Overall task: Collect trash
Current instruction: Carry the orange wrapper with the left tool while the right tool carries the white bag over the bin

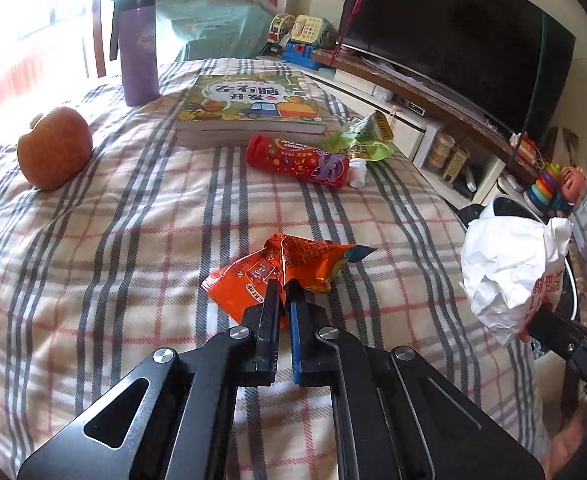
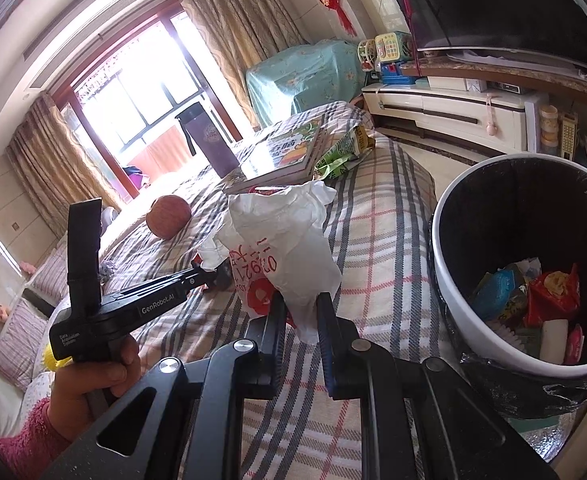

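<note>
Orange wrapper point(image 1: 269, 276), lying crosswise, clamped in left fingers point(image 1: 271, 292); right fingers point(image 2: 325, 312) clamp upright white bag point(image 2: 285, 240).

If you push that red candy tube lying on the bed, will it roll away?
Probably a bit: the red candy tube is round and lies on its side. The soft plaid blanket would likely slow it. The green wrapper touching it might block one way.

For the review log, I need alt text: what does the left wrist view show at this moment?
The left claw is shut on an orange snack wrapper lying on a plaid bedcover. Further back lie an apple, a red candy tube, a green wrapper and a children's book. At right, the right claw holds a crumpled white bag.
</note>
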`<state>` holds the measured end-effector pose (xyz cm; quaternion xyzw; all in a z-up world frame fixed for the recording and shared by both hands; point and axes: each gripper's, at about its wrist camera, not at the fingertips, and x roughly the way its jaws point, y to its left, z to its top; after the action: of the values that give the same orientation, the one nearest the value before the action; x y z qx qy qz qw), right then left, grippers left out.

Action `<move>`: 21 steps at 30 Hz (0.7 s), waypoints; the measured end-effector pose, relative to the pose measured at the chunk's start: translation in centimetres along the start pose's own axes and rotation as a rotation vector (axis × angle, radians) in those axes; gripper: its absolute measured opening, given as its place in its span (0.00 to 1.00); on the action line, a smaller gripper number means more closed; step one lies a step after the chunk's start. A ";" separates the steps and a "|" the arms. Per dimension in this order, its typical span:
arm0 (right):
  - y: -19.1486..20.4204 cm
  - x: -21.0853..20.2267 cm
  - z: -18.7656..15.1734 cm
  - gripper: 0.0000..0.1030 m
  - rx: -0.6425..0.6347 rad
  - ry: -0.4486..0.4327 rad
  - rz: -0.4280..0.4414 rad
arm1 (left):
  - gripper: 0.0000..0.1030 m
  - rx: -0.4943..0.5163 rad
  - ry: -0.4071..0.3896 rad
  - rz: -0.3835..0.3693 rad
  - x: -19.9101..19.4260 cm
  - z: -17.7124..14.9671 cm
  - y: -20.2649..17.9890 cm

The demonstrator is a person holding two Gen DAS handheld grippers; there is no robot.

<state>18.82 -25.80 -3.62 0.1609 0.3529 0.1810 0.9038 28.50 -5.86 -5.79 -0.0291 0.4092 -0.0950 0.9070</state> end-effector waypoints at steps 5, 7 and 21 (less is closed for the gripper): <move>-0.4 -1.5 0.2 0.15 -0.001 -0.024 -0.006 | 0.03 0.017 -0.003 -0.030 -1.2 -0.4 -1.4; -0.8 -2.1 0.3 0.15 0.004 -0.035 -0.012 | 0.03 0.027 -0.003 -0.045 -1.6 -0.5 -2.1; -4.6 -5.7 0.4 0.15 0.048 -0.080 -0.090 | 0.03 0.109 0.010 -0.138 -2.6 -0.9 -8.1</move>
<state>16.19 -32.42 -1.92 0.1736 0.3274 0.1250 0.9204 24.97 -13.29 -3.41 -0.0072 0.4051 -0.1796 0.8964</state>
